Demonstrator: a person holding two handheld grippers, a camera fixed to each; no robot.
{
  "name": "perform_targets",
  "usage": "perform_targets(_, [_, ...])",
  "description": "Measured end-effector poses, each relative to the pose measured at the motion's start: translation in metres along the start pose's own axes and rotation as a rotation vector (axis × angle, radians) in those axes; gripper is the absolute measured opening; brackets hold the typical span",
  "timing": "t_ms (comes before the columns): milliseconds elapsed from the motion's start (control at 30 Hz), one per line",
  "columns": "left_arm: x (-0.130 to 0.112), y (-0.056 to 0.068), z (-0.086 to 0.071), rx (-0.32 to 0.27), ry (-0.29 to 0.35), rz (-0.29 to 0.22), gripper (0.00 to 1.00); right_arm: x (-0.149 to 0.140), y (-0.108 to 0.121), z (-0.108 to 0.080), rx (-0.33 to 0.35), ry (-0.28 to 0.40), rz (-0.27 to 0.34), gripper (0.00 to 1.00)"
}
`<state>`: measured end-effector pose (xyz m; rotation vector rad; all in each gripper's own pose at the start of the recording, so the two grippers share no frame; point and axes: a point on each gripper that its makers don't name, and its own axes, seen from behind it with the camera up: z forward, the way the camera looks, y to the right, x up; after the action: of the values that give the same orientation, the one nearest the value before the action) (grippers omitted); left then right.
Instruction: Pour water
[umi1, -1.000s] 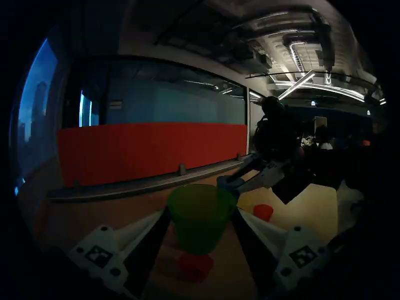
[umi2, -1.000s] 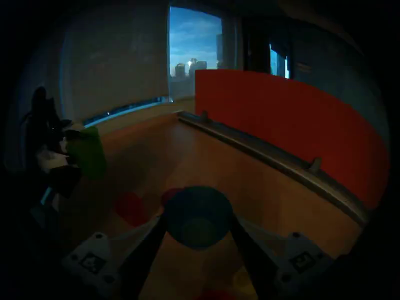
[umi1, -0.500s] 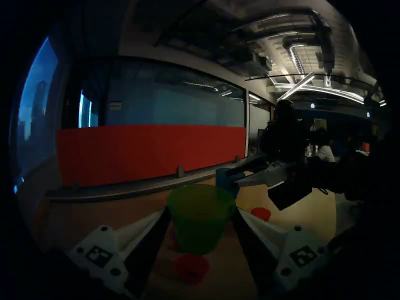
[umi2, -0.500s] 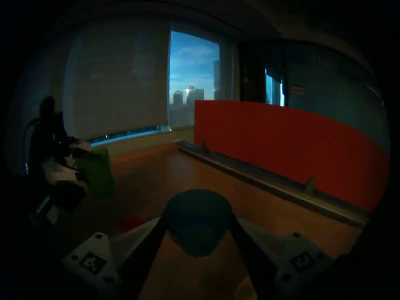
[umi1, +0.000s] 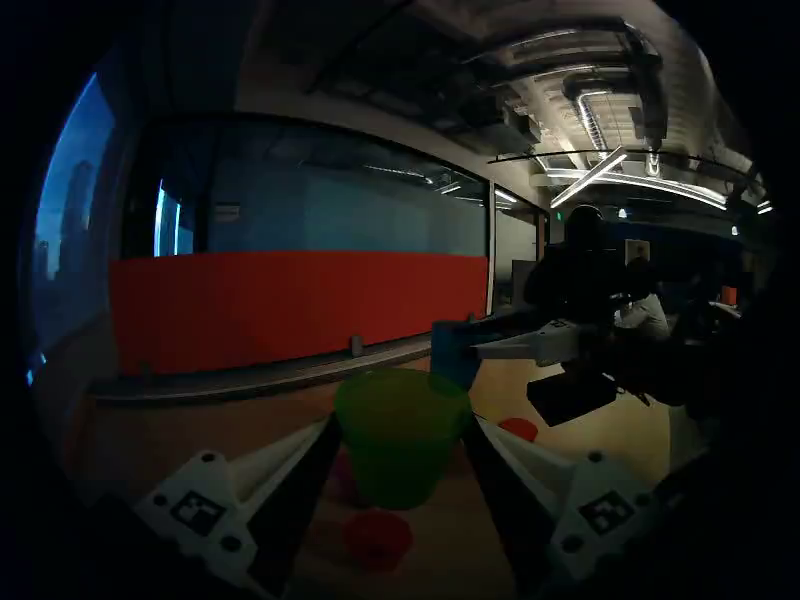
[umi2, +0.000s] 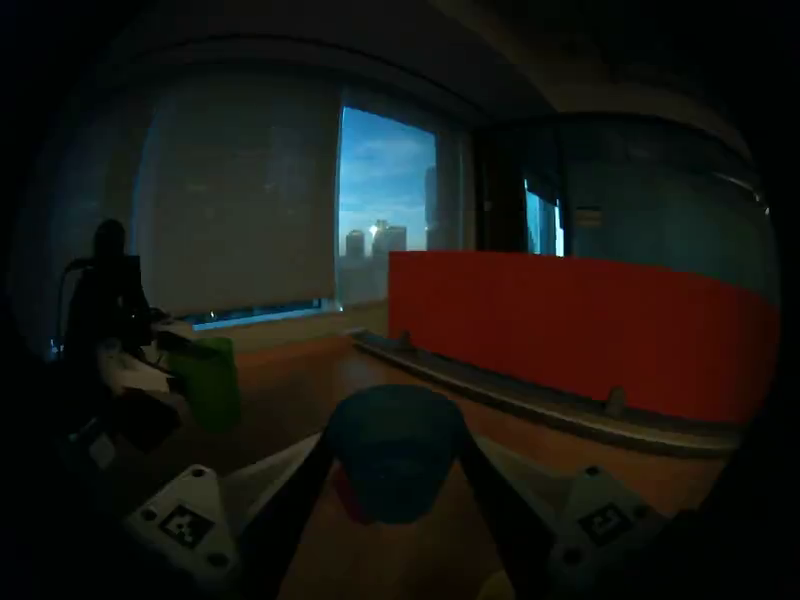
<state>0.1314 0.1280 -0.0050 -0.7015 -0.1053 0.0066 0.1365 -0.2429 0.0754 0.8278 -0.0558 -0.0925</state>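
Note:
My left gripper (umi1: 400, 450) is shut on a green cup (umi1: 401, 432) that stands upright, above the wooden table (umi1: 200, 440). My right gripper (umi2: 395, 470) is shut on a blue cup (umi2: 395, 450), held level and upright. In the left gripper view the right gripper (umi1: 480, 350) with its blue cup (umi1: 447, 352) hangs a little above and to the right of the green cup, apart from it. In the right gripper view the left gripper and green cup (umi2: 210, 380) are off to the left.
Red cups (umi1: 377, 535) (umi1: 518, 428) stand on the table below; another red cup (umi2: 345, 490) peeks from behind the blue one. A red partition (umi1: 300, 300) with a grey rail runs along the table's far edge. The room is dim.
The right gripper has lifted and levelled out with the blue cup, which now looks upright instead of tipped toward the camera. The green cup has stayed put in the left gripper.

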Motion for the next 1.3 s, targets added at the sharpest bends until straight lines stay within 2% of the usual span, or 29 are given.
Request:
perform_targets(200, [0.002,0.003,0.002,-0.005,0.003,0.001,0.86,0.008,0.003,-0.002,0.0,0.05,0.0,0.91])
perform_targets(567, [0.004,0.006,0.006,-0.013,0.009,-0.001,0.86,0.014,0.003,-0.008,0.005,0.091,-0.023,0.91])
perform_targets(1300, [0.004,0.017,0.012,-0.038,0.01,0.008,0.86,0.018,-0.009,-0.015,0.044,0.075,-0.061,0.91])
